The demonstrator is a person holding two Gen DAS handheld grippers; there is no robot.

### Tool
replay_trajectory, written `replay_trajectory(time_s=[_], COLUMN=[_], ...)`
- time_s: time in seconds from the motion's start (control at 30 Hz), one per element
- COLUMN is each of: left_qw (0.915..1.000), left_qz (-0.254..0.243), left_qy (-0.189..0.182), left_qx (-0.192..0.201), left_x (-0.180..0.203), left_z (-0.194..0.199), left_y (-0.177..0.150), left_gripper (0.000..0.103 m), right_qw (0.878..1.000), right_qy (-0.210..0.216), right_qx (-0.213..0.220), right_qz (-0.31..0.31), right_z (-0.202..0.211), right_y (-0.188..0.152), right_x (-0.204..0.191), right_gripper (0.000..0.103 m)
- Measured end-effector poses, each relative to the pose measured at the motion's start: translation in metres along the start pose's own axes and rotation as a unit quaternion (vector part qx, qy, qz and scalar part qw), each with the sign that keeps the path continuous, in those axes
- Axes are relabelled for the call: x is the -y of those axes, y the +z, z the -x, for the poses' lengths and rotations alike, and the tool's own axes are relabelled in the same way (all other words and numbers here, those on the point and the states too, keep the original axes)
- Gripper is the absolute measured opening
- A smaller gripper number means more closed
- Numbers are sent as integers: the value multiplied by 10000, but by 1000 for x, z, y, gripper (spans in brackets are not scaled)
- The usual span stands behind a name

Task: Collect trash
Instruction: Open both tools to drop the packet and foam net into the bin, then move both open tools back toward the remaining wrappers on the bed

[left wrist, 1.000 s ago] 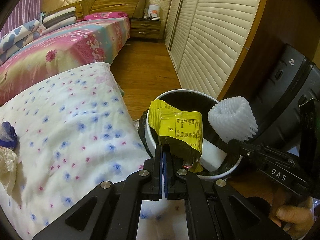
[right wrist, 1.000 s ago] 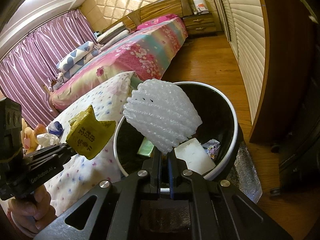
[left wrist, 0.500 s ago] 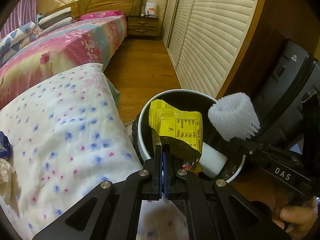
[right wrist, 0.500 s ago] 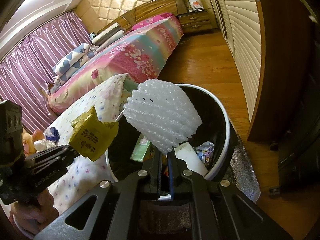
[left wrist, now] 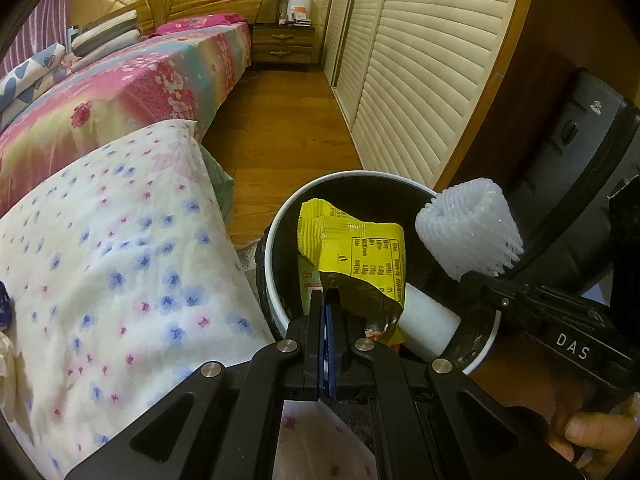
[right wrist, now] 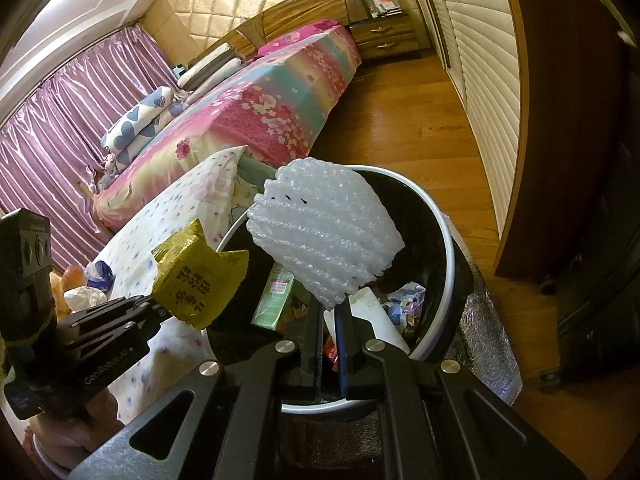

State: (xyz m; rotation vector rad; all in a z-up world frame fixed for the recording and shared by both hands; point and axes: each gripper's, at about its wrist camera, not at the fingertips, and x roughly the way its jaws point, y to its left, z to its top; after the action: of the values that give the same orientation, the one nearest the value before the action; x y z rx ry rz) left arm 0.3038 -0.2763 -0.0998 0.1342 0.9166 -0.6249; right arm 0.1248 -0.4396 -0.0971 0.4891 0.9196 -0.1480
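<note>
My left gripper [left wrist: 326, 300] is shut on a crumpled yellow snack wrapper [left wrist: 356, 248], held just over the near-left rim of the round trash bin [left wrist: 276, 220]. From the right wrist view the same wrapper [right wrist: 198, 276] hangs at the bin's left edge in the left gripper [right wrist: 154, 306]. My right gripper [right wrist: 330, 304] is shut on a white foam fruit net [right wrist: 324, 232], held above the open bin [right wrist: 444, 224]. In the left wrist view the foam net [left wrist: 470, 226] sticks up over the bin's right side. Inside the bin lie a white block [left wrist: 426, 324], a green packet [right wrist: 276, 296] and crumpled paper.
A flowered white quilt [left wrist: 112, 248] lies left of the bin, with more scraps [right wrist: 92, 284] on it. Behind is a bed with a pink floral cover [left wrist: 132, 88]. Louvred wardrobe doors [left wrist: 420, 64] and a dark suitcase [left wrist: 580, 168] stand on the right. Wooden floor [left wrist: 280, 120] runs between.
The left gripper has shifted with the yellow wrapper toward the bin, so the bin sits more central in its view. The right gripper and foam net have barely moved.
</note>
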Motion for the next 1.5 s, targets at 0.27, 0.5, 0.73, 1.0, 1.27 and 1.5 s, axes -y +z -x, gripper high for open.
replay_trajectory(time_s=[0.27, 0.5, 0.73, 1.0, 1.27, 1.5], left_qw=[10000, 10000, 9999, 9981, 9937, 9864], left_qz=[-25, -33, 103, 516, 969, 1455], left_qy=[14, 3, 29, 115, 329, 513], left_qx=[-47, -51, 124, 306, 451, 573], left_x=[3, 2, -10, -40, -76, -120], left_z=[-3, 2, 26, 65, 107, 144], left_y=[1, 2, -13, -53, -92, -115], left_gripper=[0, 30, 31, 40, 47, 47], right_qw=[10000, 9997, 9995, 9994, 9989, 9973], right_qy=[-24, -13, 29, 160, 314, 566], right_qx=[-41, -112, 72, 236, 306, 185], right_qz=[-49, -221, -314, -204, 186, 436], right_z=[-3, -5, 9, 21, 25, 15], right_y=[3, 6, 1, -12, -25, -33], right_x=[3, 10, 9, -16, -61, -100], right_gripper=[5, 16, 41, 72, 79, 83])
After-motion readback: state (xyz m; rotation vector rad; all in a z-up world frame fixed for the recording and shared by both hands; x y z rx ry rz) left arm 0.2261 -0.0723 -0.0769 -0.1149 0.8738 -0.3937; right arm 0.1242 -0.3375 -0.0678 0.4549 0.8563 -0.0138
